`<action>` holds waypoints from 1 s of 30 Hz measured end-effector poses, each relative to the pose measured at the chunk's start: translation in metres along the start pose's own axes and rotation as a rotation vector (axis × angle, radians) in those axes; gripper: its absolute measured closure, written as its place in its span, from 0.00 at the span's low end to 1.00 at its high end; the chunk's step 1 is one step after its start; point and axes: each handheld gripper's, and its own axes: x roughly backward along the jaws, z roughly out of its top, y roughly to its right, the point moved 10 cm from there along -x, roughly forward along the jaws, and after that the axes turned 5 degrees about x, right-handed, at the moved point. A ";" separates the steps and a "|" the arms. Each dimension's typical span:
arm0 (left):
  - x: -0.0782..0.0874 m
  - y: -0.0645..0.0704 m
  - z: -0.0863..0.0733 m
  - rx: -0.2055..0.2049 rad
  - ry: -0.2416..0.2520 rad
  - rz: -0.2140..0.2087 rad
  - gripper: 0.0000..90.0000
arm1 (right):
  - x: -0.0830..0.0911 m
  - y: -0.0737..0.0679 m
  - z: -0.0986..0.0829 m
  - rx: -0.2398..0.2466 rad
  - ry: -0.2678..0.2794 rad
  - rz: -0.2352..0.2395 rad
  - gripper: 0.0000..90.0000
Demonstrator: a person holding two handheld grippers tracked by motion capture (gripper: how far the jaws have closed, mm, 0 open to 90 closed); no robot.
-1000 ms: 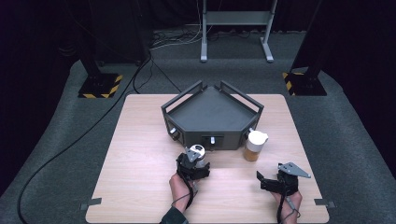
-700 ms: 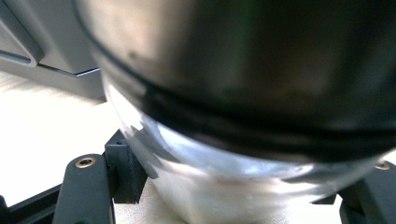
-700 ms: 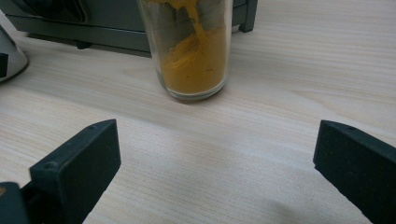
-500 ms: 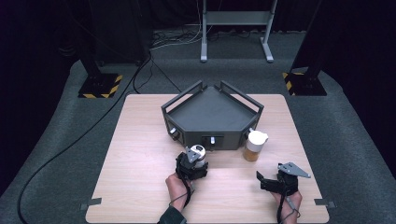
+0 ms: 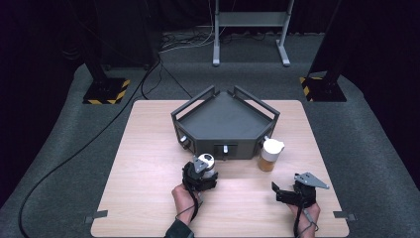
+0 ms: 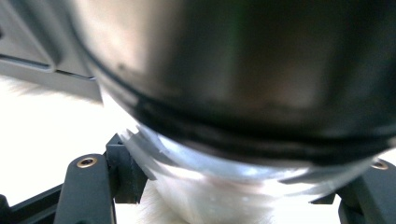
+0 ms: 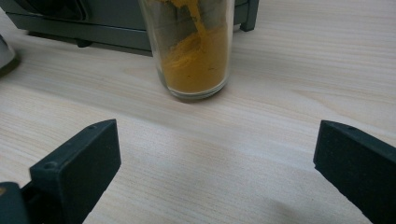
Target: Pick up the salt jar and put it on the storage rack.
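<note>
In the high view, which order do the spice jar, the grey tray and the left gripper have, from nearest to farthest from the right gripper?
1. Spice jar, just ahead.
2. Grey tray, behind the jar.
3. Left gripper, far across.

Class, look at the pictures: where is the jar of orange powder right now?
In the high view the jar stands on the table's right half, beside the grey tray's front right corner, ahead of the open right gripper.

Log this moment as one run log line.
left tongs: shut on jar | right tongs: open, empty, facing spice jar | tray: mid-table
</note>
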 end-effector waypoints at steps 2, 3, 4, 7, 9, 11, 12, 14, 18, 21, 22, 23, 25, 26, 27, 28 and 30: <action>0.003 -0.002 0.000 0.001 0.001 0.002 0.35 | 0.000 0.000 0.000 0.001 0.000 0.001 0.00; 0.004 -0.003 0.001 0.003 0.005 0.004 0.35 | 0.000 0.000 0.000 0.000 0.000 0.001 0.00; 0.006 -0.004 0.001 0.004 0.008 0.005 0.35 | 0.000 0.000 0.000 0.000 0.000 0.000 0.00; 0.010 -0.008 0.001 0.004 0.008 0.012 0.35 | 0.000 0.000 0.000 -0.001 0.000 0.001 0.00; 0.012 -0.010 0.002 0.007 0.010 0.015 0.35 | 0.000 0.000 0.000 0.000 -0.001 0.000 0.00; 0.015 -0.012 0.002 0.009 0.012 0.023 0.35 | 0.000 0.000 0.000 0.000 -0.001 0.002 0.00; 0.016 -0.013 0.002 0.009 0.011 0.025 0.35 | 0.000 0.000 0.000 0.000 -0.001 0.002 0.00; 0.018 -0.015 0.003 0.003 0.008 0.031 0.35 | 0.000 0.000 0.000 -0.001 -0.001 0.003 0.00; 0.021 -0.018 0.005 0.001 0.009 0.041 0.35 | 0.000 0.000 0.000 0.001 -0.002 0.003 0.00; 0.022 -0.020 0.006 0.000 0.008 0.046 0.35 | 0.000 0.000 0.000 0.002 -0.003 0.003 0.00; 0.023 -0.021 0.006 -0.002 0.008 0.048 0.35 | 0.000 0.000 0.000 0.002 -0.004 0.003 0.00; 0.023 -0.022 0.007 -0.002 0.007 0.049 0.35 | 0.000 0.000 0.000 0.003 -0.004 0.003 0.00; 0.024 -0.023 0.007 -0.003 0.008 0.050 0.35 | -0.001 0.000 0.000 0.004 -0.004 0.004 0.00; 0.025 -0.024 0.008 0.001 0.008 0.048 0.35 | -0.001 0.000 0.000 0.004 -0.004 0.005 0.00; 0.025 -0.024 0.008 0.003 0.009 0.048 0.35 | -0.001 0.000 0.000 0.004 -0.004 0.005 0.00; 0.026 -0.025 0.009 0.002 0.008 0.048 0.35 | -0.001 0.000 0.000 0.003 -0.004 0.005 0.00; 0.028 -0.025 0.010 0.000 0.009 0.046 0.35 | -0.001 0.000 0.000 0.004 -0.005 0.005 0.00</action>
